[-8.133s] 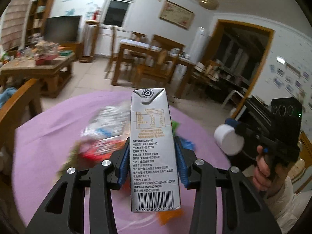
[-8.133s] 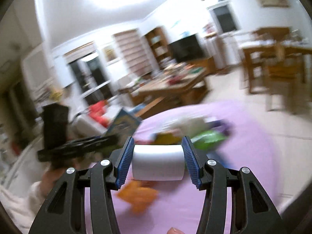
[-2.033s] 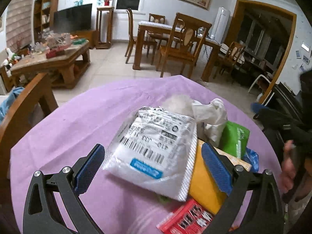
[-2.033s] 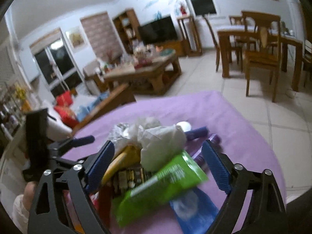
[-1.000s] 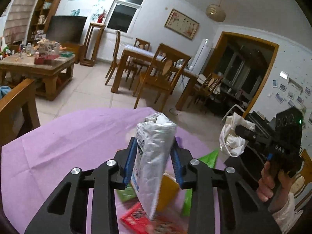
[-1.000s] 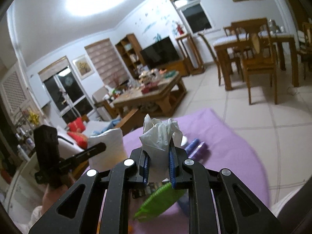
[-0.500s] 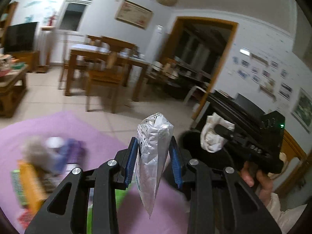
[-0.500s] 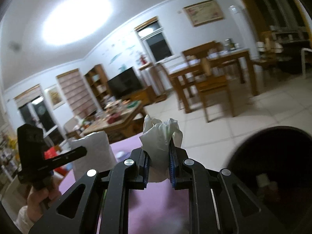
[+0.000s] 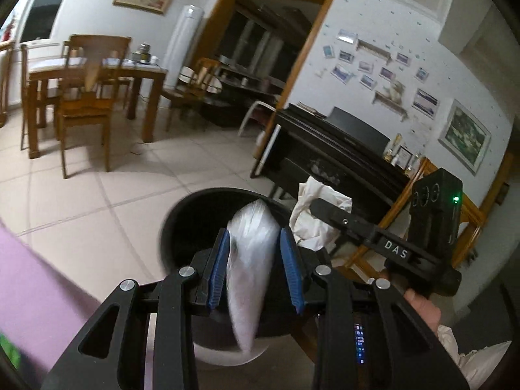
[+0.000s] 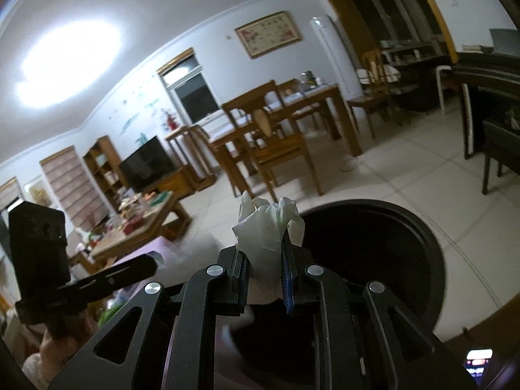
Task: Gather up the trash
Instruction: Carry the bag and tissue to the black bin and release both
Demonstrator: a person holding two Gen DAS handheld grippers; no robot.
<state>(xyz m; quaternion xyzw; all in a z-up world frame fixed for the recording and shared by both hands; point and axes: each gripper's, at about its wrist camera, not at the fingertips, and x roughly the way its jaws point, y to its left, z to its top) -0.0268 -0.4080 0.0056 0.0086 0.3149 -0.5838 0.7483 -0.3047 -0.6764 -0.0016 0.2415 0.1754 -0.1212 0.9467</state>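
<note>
My left gripper (image 9: 254, 243) is shut on a silvery white plastic pouch (image 9: 252, 260), which hangs blurred between the blue pads over the mouth of a round black trash bin (image 9: 188, 224) on the floor. My right gripper (image 10: 265, 260) is shut on a crumpled white tissue (image 10: 266, 224), held just left of the same black trash bin (image 10: 373, 243). In the left wrist view the right gripper (image 9: 312, 208) comes in from the right with the tissue (image 9: 317, 224) beside the pouch. A hand (image 9: 422, 305) holds its black handle.
The purple tablecloth's edge (image 9: 35, 286) lies at lower left. A black piano (image 9: 328, 143) and a wooden chair (image 9: 432, 208) stand right behind the bin. A dining table with chairs (image 9: 84, 87) is farther off across the tiled floor (image 9: 81, 195).
Both grippers swung right, away from the purple table, carrying the pouch and the tissue. The black bin has come into full view, right under them.
</note>
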